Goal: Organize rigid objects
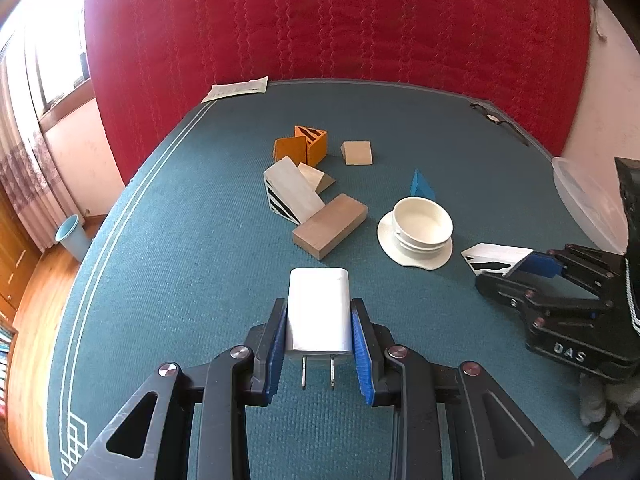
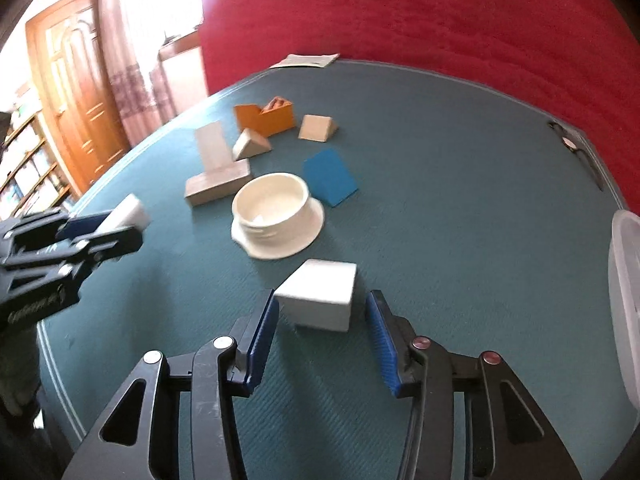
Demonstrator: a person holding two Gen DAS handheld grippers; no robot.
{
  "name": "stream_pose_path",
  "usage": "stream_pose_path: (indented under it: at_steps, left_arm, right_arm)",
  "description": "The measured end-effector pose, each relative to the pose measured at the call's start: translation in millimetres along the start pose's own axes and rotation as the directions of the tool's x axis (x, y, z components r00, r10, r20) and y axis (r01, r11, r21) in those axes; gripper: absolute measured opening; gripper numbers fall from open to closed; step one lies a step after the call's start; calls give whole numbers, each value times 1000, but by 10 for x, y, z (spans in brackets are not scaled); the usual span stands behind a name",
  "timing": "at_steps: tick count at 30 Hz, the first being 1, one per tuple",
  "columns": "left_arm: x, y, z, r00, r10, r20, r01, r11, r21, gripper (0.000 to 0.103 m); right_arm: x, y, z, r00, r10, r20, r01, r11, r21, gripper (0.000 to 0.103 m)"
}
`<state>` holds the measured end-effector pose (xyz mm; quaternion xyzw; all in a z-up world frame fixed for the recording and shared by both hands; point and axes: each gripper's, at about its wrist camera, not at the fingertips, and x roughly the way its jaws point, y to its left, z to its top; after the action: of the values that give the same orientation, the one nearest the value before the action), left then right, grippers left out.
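My left gripper is shut on a white plug adapter, its two prongs pointing back at the camera, held just above the teal tablecloth. In the right wrist view that gripper shows at the left edge with the adapter. My right gripper stands over a white wedge block lying on the cloth; the left pad is at the block's corner and a gap shows at the right pad. The left wrist view shows the black stripes on this block at the right gripper.
A white bowl on a saucer sits mid-table, a blue wedge behind it. Several wooden and orange blocks cluster further back. A clear plastic box is at the right edge; paper and glasses lie by the far edge.
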<state>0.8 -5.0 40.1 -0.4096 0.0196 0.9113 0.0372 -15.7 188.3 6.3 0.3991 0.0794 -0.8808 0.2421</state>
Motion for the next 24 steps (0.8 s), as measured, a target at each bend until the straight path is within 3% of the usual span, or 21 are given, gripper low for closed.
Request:
stream_pose_path:
  at_steps: [4, 15, 24]
  left_arm:
    - [18, -23, -4, 1000, -6, -4, 6, 1000, -1, 32]
    - [1, -82, 13, 1000, -15, 1, 15, 1000, -10, 32]
    - [-106, -244, 39, 999, -27, 26, 27, 1000, 9, 32]
  right_arm:
    - [27, -9, 39, 1000, -23, 5, 23, 999, 39, 32]
    - [-216, -102, -44, 998, -27, 49, 22, 994, 108, 31]
    - [-701, -509, -162, 985, -126, 120, 99, 974, 205, 31]
